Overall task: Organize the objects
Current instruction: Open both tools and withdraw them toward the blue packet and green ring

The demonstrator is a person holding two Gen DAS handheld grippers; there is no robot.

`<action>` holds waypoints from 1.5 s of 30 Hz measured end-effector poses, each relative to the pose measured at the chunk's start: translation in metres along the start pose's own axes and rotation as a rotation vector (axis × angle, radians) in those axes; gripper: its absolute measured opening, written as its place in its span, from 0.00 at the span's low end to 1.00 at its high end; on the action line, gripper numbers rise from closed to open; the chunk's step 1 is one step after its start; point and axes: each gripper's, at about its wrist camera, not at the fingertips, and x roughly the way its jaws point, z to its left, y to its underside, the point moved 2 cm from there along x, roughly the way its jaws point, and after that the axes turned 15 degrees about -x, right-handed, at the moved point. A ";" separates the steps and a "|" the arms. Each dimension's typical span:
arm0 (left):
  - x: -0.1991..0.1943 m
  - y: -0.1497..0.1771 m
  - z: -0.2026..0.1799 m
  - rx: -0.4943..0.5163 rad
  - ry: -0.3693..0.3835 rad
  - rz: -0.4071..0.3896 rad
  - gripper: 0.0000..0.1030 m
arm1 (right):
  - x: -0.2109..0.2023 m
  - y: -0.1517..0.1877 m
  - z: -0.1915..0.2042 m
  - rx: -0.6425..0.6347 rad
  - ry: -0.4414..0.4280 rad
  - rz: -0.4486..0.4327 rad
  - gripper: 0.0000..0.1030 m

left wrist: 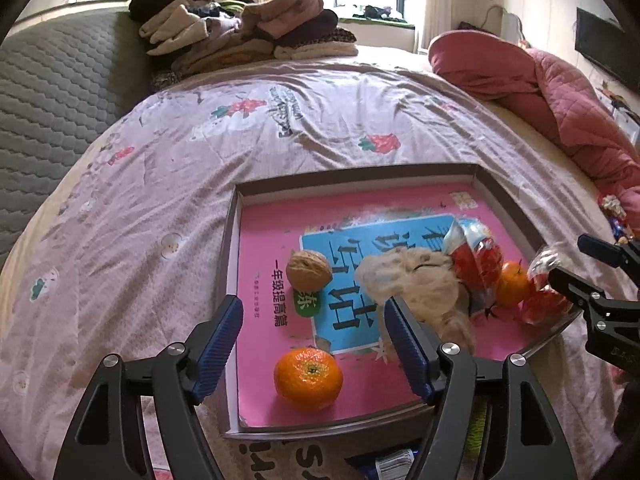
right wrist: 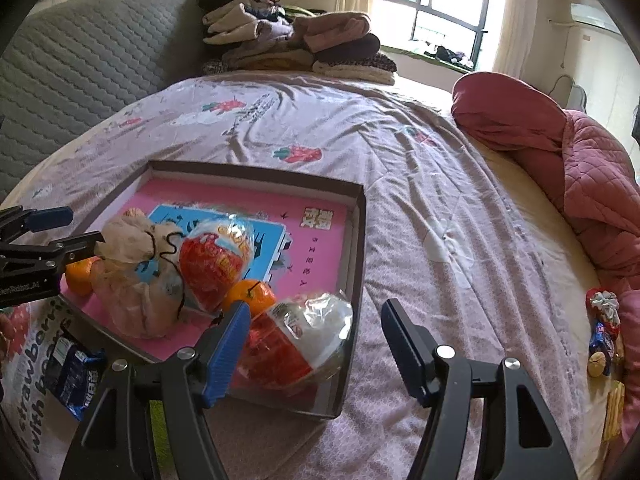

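A shallow brown tray (left wrist: 228, 264) lies on the bed with a pink book as its floor. In it lie a walnut (left wrist: 310, 270), a mandarin (left wrist: 308, 378), a beige plush toy (left wrist: 420, 280), a red snack bag (left wrist: 478, 258), a second mandarin (left wrist: 512, 284) and another red bag (left wrist: 546, 300). My left gripper (left wrist: 316, 342) is open above the near mandarin. My right gripper (right wrist: 316, 344) is open over the tray's right corner (right wrist: 358, 216), its left finger beside the red bag (right wrist: 296, 340). The plush (right wrist: 136, 276) and the other bag (right wrist: 218, 262) show there too.
Small wrapped snacks (right wrist: 602, 332) lie at the bed's right edge by a red quilt (right wrist: 592, 184). A blue packet (right wrist: 74, 372) lies near the tray's front. Folded clothes (left wrist: 244, 32) are stacked at the far end. A grey headboard (left wrist: 52, 100) stands at the left.
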 end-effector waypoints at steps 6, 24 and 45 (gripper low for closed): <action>-0.014 -0.009 0.002 -0.014 0.013 -0.029 0.73 | -0.009 -0.005 -0.006 0.019 0.010 -0.035 0.65; -0.059 -0.011 -0.003 -0.011 0.039 -0.107 0.73 | -0.047 -0.023 -0.002 0.021 0.010 -0.159 0.65; -0.093 0.011 -0.011 0.001 0.038 -0.139 0.73 | -0.077 -0.014 0.019 -0.025 -0.040 -0.204 0.65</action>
